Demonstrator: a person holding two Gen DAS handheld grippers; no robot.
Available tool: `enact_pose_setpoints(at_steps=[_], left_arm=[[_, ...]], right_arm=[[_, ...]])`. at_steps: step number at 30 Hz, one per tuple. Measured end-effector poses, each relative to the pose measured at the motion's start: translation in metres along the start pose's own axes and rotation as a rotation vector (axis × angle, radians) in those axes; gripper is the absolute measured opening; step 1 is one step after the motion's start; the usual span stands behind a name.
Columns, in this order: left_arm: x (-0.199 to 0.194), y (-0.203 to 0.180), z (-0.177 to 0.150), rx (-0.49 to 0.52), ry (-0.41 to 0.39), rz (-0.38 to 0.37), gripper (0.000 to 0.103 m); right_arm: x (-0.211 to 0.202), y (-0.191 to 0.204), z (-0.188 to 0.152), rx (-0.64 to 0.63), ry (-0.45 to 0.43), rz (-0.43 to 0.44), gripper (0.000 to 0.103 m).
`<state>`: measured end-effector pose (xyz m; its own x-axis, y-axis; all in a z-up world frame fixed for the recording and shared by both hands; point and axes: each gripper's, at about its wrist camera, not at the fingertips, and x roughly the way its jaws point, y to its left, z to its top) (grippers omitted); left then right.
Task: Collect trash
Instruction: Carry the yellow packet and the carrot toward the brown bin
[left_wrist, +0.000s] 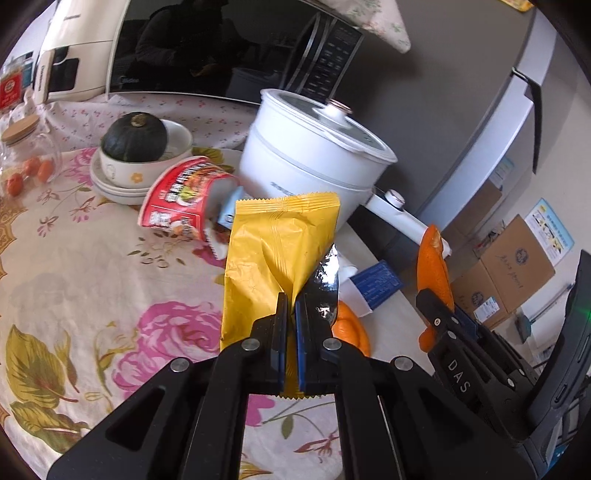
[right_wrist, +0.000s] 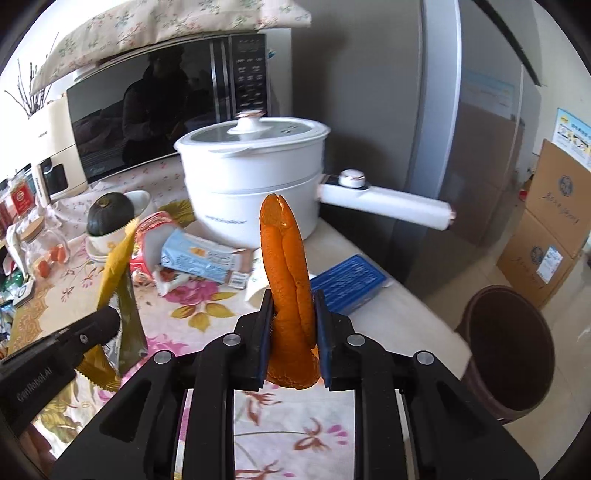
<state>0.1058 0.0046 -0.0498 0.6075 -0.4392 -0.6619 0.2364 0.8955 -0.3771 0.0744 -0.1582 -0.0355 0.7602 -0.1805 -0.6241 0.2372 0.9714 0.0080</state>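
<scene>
My left gripper is shut on a yellow foil snack wrapper and holds it above the flowered tablecloth; the wrapper also shows in the right wrist view. My right gripper is shut on an orange peel, held upright; that peel also shows in the left wrist view. On the table lie a tipped red instant-noodle cup, a light blue carton, a blue packet and another orange peel piece. A brown trash bin stands on the floor at right.
A white electric pot with a long handle stands behind the trash. A dark squash sits in stacked bowls. A microwave, a glass jar, a grey fridge and cardboard boxes surround the table.
</scene>
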Motion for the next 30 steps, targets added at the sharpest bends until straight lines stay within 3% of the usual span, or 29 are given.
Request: enact_pose_setpoints(at_steps=[30], left_arm=[[0.049, -0.160, -0.024, 0.167, 0.068, -0.191, 0.004]], right_arm=[[-0.024, -0.164, 0.000, 0.163, -0.028, -0.237, 0.021]])
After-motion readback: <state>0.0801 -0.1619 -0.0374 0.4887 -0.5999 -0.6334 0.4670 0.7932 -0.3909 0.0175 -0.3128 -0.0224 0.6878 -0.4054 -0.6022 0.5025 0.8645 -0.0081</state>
